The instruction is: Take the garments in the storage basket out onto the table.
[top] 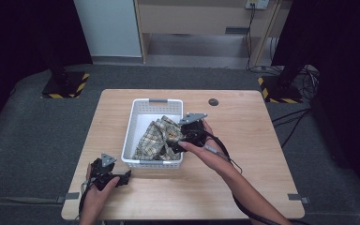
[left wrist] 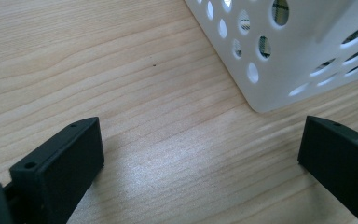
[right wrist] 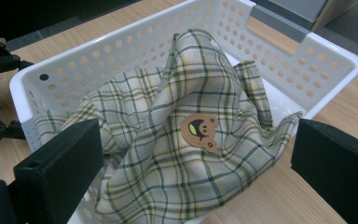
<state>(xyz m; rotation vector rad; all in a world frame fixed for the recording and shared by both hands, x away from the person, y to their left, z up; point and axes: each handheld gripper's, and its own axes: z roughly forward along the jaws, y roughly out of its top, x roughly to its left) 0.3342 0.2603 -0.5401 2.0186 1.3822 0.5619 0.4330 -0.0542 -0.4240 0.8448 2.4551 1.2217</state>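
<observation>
- High view: a white basket [top: 138, 123] sits mid-table [top: 243, 178] with a plaid cloth [top: 157, 138] bunched inside; the right gripper [top: 180, 140] hovers at its right rim, the left gripper [top: 122, 178] rests near the front-left corner.
- Left gripper view: jaws spread wide over bare wood, empty (basket corner just ahead).
- Right gripper view: jaws apart, gripping nothing; the cloth's bear patch [right wrist: 199, 130] lies between them, its edge draped over the rim.

The high view looks down from the near side on the whole table [top: 243, 140], while both gripper views look closely at the white basket [top: 136, 126], which all three share.
</observation>
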